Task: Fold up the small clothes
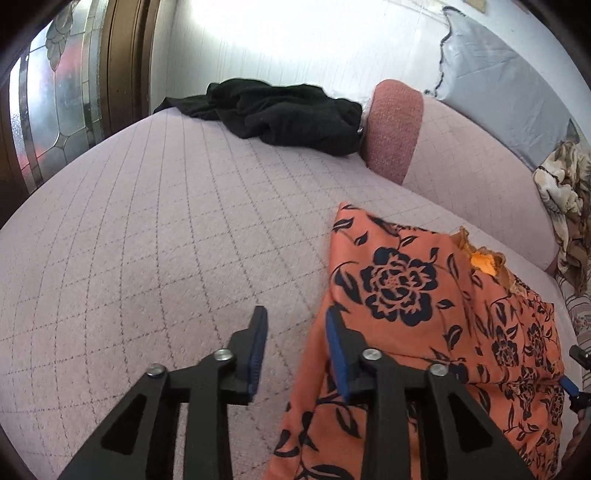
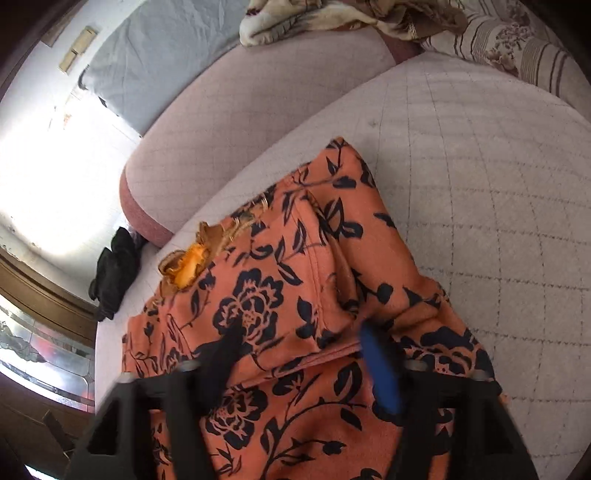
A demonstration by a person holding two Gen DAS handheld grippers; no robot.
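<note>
1. A bed [image 1: 155,236] with a pale quilted cover is filling most of both views and carrying everything else.
2. A long pink bolster [image 1: 476,173] is lying along the far side, with a grey pillow [image 1: 506,92] leaning behind it.
3. The orange dress with dark flowers [image 2: 280,295] is lying folded on the bed, near the bolster but apart from it.
4. A black garment [image 1: 288,114] is sitting crumpled at the far end, well apart from the dress.
5. A patterned blanket [image 2: 332,18] is bunching up past the bolster.
6. The right gripper [image 2: 303,358] is hovering over the dress, jaws standing wide apart, clamping nothing.
7. The left gripper [image 1: 295,332] is hanging at the dress's edge, jaws apart and empty.
</note>
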